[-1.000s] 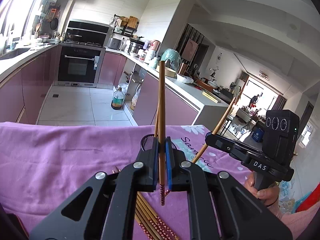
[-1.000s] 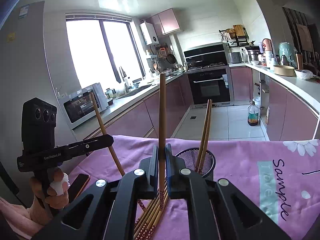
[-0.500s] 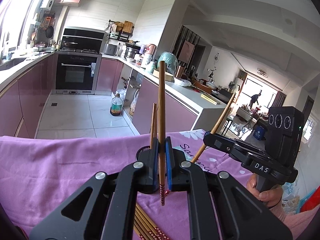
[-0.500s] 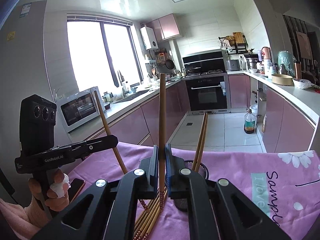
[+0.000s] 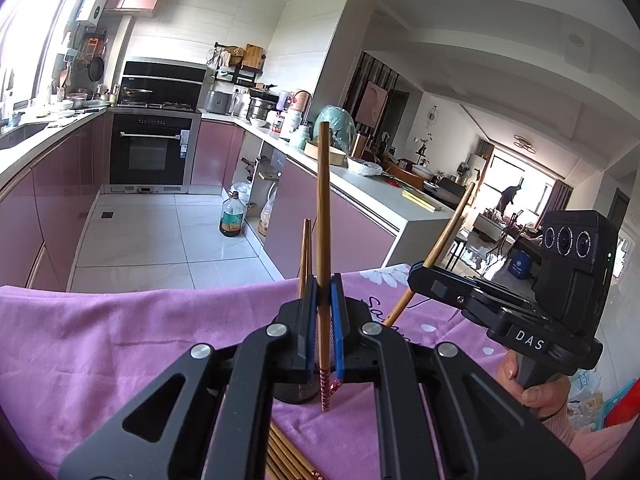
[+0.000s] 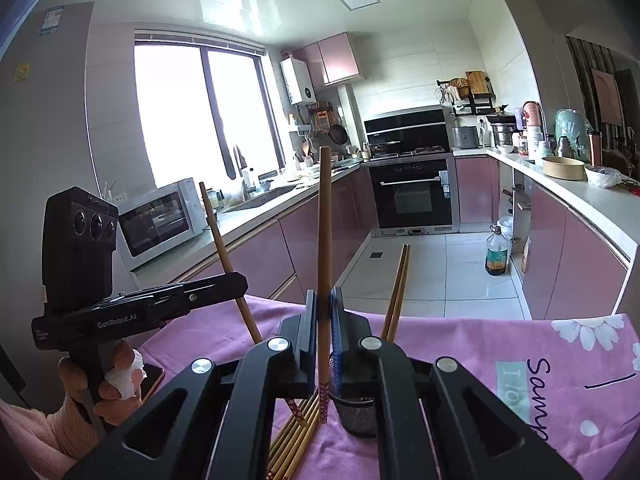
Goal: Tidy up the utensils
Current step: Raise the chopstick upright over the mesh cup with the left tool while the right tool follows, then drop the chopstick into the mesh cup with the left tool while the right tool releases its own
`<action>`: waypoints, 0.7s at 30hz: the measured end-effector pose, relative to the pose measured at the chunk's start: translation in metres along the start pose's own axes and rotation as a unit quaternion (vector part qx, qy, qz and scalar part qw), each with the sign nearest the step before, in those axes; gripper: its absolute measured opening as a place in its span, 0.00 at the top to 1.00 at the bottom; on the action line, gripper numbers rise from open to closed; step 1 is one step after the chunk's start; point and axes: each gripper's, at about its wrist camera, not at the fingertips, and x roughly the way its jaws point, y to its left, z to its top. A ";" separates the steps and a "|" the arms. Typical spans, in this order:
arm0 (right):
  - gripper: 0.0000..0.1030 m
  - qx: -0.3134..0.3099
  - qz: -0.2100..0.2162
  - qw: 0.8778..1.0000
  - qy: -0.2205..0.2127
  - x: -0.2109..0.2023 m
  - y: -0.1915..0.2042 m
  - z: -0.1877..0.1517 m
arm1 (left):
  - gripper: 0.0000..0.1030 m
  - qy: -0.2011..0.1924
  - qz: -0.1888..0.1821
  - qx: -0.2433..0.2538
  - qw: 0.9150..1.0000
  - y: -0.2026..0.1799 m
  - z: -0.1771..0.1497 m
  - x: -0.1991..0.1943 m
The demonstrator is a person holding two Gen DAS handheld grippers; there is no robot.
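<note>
My left gripper (image 5: 323, 308) is shut on an upright wooden chopstick (image 5: 322, 216), patterned red end down. My right gripper (image 6: 323, 312) is shut on another upright chopstick (image 6: 324, 240). A black mesh holder (image 6: 358, 410) stands on the purple cloth just behind both grippers, with two chopsticks (image 6: 398, 288) leaning in it; they also show in the left wrist view (image 5: 306, 252). Several loose chopsticks (image 6: 296, 436) lie on the cloth below the grippers. Each view shows the other gripper, the right one (image 5: 424, 276) and the left one (image 6: 236, 280), holding its chopstick.
The table is covered by a purple cloth (image 5: 100, 340) with white flowers and lettering (image 6: 540, 384). A phone (image 6: 150, 376) lies on the cloth by the left hand. Behind are kitchen counters, an oven (image 6: 412, 196) and an oil bottle (image 6: 496, 252) on the floor.
Both grippers have risen and tilted up with their chopsticks, nearing the mesh holder. The holder now sits mostly hidden behind the fingers.
</note>
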 end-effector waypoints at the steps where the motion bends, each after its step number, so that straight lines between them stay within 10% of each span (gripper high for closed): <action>1: 0.95 0.000 -0.001 1.000 -0.001 0.000 0.000 0.001 | 0.93 0.000 0.000 0.001 1.000 0.000 0.001 0.002; 21: 0.95 -0.010 -0.019 0.999 -0.024 0.008 0.001 0.026 | 0.93 -0.024 0.019 0.030 0.999 -0.007 0.020 0.010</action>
